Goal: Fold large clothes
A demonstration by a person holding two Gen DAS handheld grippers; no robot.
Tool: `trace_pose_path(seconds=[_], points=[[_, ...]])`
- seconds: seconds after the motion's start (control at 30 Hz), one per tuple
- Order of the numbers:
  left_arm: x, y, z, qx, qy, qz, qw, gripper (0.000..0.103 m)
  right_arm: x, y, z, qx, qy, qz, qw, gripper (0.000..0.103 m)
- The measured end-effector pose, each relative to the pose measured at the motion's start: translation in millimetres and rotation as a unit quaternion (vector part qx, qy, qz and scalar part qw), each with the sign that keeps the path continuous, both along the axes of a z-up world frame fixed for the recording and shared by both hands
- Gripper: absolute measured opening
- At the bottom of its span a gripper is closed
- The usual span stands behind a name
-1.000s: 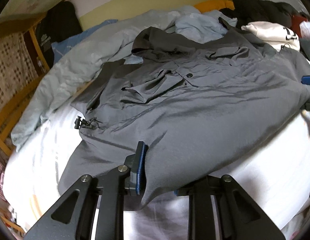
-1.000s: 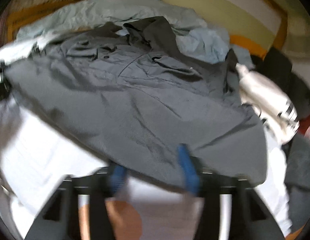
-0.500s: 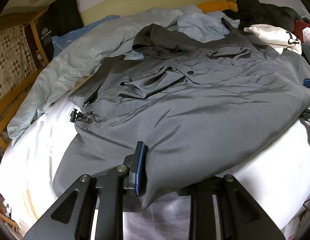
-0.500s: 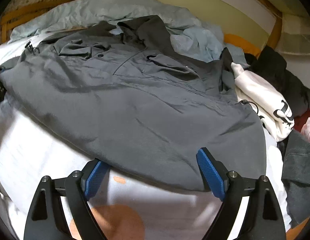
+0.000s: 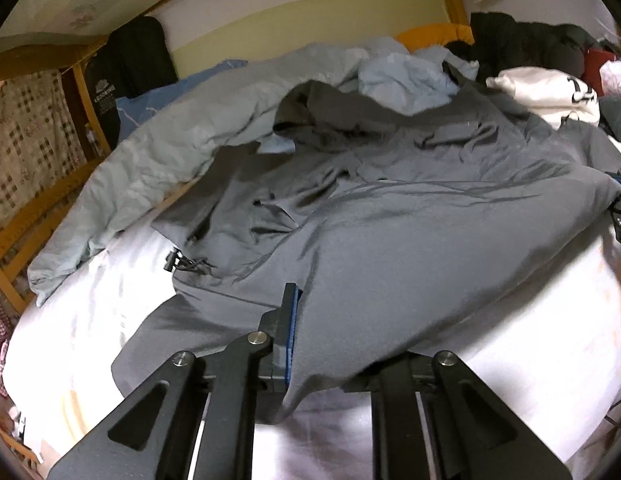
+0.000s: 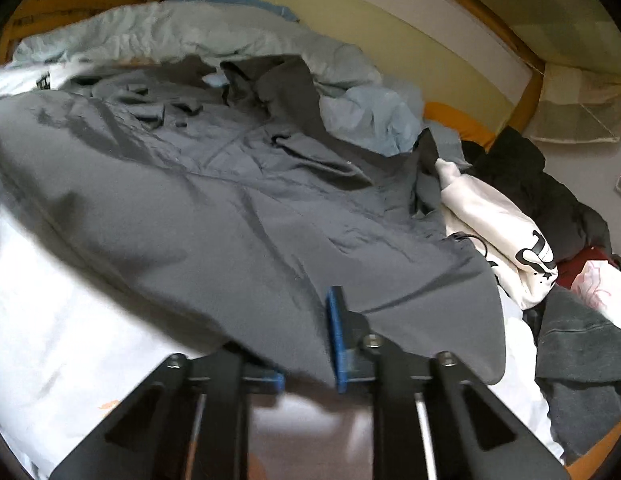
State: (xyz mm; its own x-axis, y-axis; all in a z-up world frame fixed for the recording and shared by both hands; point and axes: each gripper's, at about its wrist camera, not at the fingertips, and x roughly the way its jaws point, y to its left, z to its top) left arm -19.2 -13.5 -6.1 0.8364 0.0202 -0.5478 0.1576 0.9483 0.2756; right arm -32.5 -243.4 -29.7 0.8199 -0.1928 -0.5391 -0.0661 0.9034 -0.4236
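The right gripper [image 6: 310, 344], spread wide half a second ago, is now closing on the near hem of the grey jacket [image 5: 390, 240], with cloth bunching between its blue pads [image 6: 335, 340]. The left gripper [image 5: 306, 344] is also closing, pinching the same hem further along, its blue pad [image 5: 291, 332] pressing into the fabric while the other finger is lying hidden under the cloth. The jacket is lying spread front-up on the white bed [image 5: 90, 320], its collar pointing toward the pale blue quilt [image 5: 170, 140] bunched beyond it. A white garment [image 6: 498, 232] is lying just beside the jacket's right edge, with dark clothes [image 6: 530, 184] piling up past that.
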Motion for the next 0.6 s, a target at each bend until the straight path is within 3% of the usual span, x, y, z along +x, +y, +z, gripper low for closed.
trace_pose_path(seconds=[0.17, 0.27, 0.33, 0.4, 0.5, 0.6], points=[[22.1, -0.2, 15.7, 0.015, 0.045, -0.016, 0.9987, 0.016, 7.2, -6.5, 24.7, -0.015, 0.015, 0.035, 0.999, 0.014], [50.7, 1.7, 26.2, 0.026, 0.065, -0.032, 0.9971, 0.023, 28.9, -18.0, 36.6, 0.013, 0.034, 0.044, 0.998, 0.017], [71.8, 6.5, 35.2, 0.037, 0.059, -0.024, 0.9973, 0.040, 50.8, -31.9, 47.7, 0.028, 0.039, 0.032, 0.998, 0.040], [93.0, 12.0, 43.8, 0.046, 0.044, -0.020, 0.9978, 0.045, 75.0, -48.8, 60.9, 0.035, 0.032, 0.018, 0.999, 0.059], [128.7, 19.8, 46.1, 0.053, 0.045, -0.009, 0.9976, 0.046, 109.9, -65.9, 77.5, 0.053, 0.026, 0.025, 0.998, 0.060], [163.9, 29.9, 41.4, 0.039, 0.053, 0.000, 0.9978, 0.054, 140.0, -74.7, 82.6, 0.046, 0.024, 0.019, 0.998, 0.063]])
